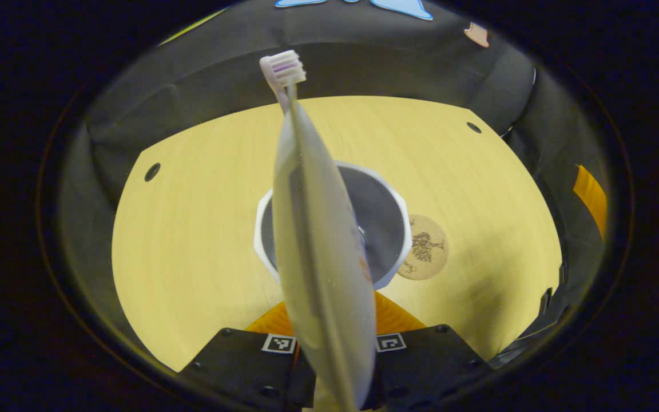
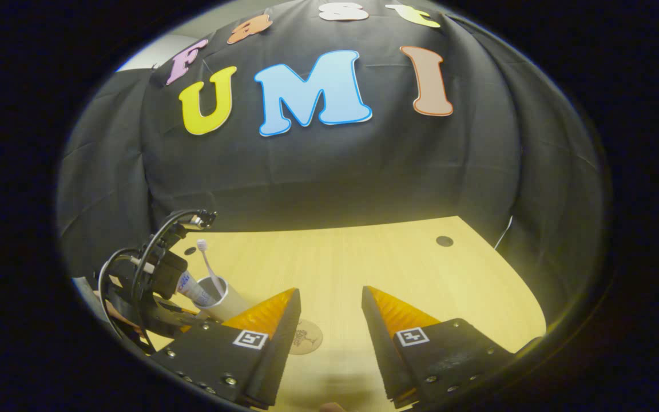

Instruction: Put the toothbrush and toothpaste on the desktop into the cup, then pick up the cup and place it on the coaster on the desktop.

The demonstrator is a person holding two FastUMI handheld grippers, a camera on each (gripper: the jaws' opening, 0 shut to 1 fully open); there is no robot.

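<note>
The left gripper [image 1: 335,366] had its jaws clenched on the toothpaste [image 1: 321,252], a soft, light tube best held at its flat end, long axis pointing down into the cup [image 1: 389,194]. The right gripper [image 2: 329,320] hung released. Farther off, the toothbrush [image 1: 282,71] stood in the cup, bristles up, with the coaster [image 1: 429,249] just beside on the bench [image 1: 192,240].

White cup [image 1: 399,213], dark inside; white toothbrush [image 1: 282,68] with purple-streaked bristles; tan coaster [image 1: 428,247] printed with a tree; pale yellow wood-grain counter [image 1: 192,240].
</note>
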